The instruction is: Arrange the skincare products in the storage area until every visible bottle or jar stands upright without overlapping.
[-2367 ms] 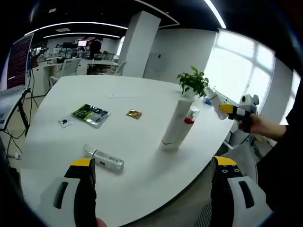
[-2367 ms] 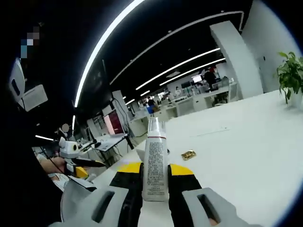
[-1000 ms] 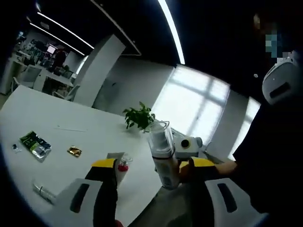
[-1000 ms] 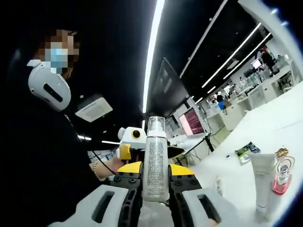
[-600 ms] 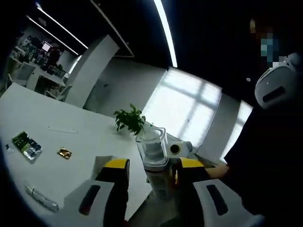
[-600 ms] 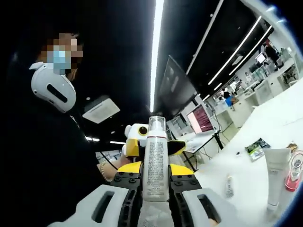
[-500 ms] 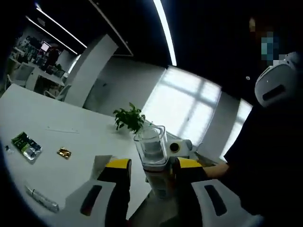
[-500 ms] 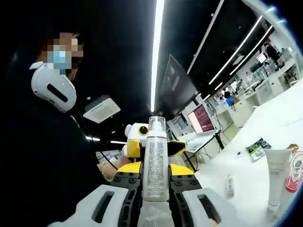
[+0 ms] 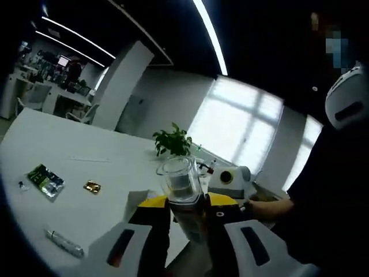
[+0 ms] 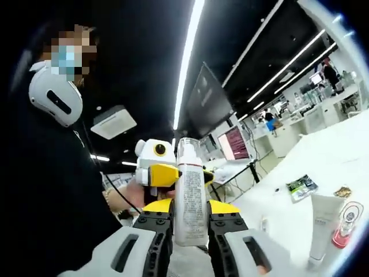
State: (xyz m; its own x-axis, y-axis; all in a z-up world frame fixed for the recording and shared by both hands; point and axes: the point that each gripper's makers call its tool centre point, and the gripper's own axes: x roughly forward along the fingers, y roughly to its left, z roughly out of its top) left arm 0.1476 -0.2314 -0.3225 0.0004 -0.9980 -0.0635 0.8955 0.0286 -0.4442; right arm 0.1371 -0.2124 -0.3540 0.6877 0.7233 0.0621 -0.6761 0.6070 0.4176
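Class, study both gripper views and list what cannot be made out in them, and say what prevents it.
- Bottle label print: too small and blurred in the right gripper view.
- Bottle's base: hidden between the right gripper jaws.
- Left gripper fingertips: covered by the bottle's clear cap in the left gripper view.
- White tube and pink-capped bottle: lettering unreadable near the view's edge.
- Small bottle lying on the table: too small to identify.

left tool (image 9: 187, 206) pinches a clear-capped bottle (image 9: 181, 187) above the white table (image 9: 86, 167).

White table (image 9: 86, 167): green packet (image 9: 45, 179), fallen tube (image 9: 64, 243).
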